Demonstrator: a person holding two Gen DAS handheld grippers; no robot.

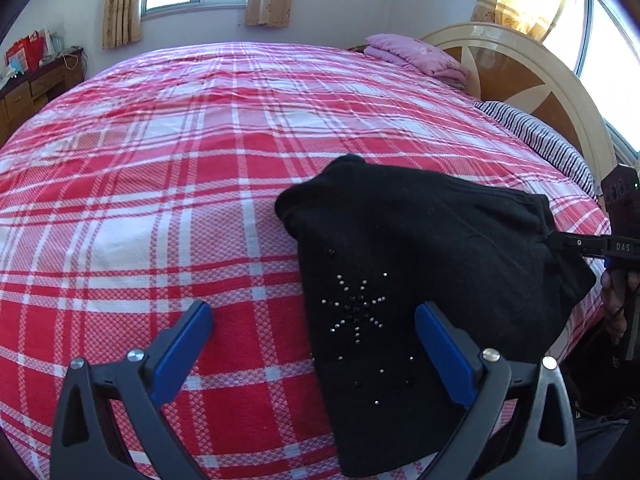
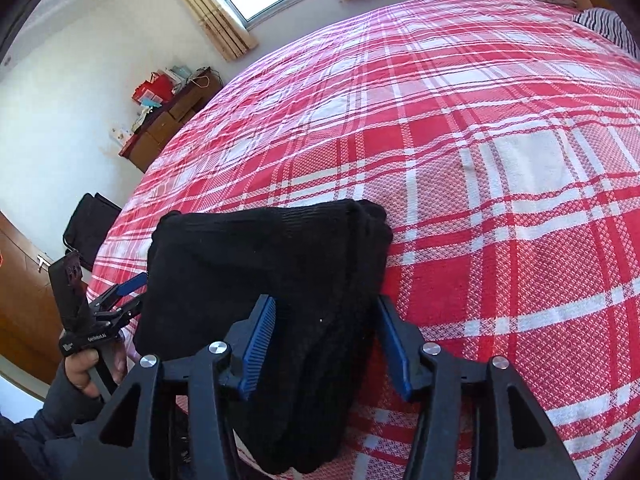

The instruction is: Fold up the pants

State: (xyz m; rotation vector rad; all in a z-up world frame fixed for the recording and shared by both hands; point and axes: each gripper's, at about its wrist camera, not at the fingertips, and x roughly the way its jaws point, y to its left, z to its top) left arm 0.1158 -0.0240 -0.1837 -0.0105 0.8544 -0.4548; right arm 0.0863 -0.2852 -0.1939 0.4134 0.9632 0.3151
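Black pants (image 1: 420, 264) with a beaded star pattern lie folded into a compact stack near the bed's front edge; they also show in the right wrist view (image 2: 272, 280). My left gripper (image 1: 314, 320) is open, its right finger over the pants and its left finger over the bedspread. It shows in the right wrist view (image 2: 134, 292) beside the pants' left edge. My right gripper (image 2: 326, 316) is open, its jaws on either side of the thick folded edge of the pants. In the left wrist view it (image 1: 568, 244) touches the pants' right edge.
The bed has a red and white plaid spread (image 1: 180, 184). A folded pink quilt (image 1: 416, 56) and a striped pillow (image 1: 536, 136) lie by the wooden headboard (image 1: 520, 76). A wooden desk (image 2: 168, 124) with clutter stands by the wall. A black bag (image 2: 90, 228) sits on the floor.
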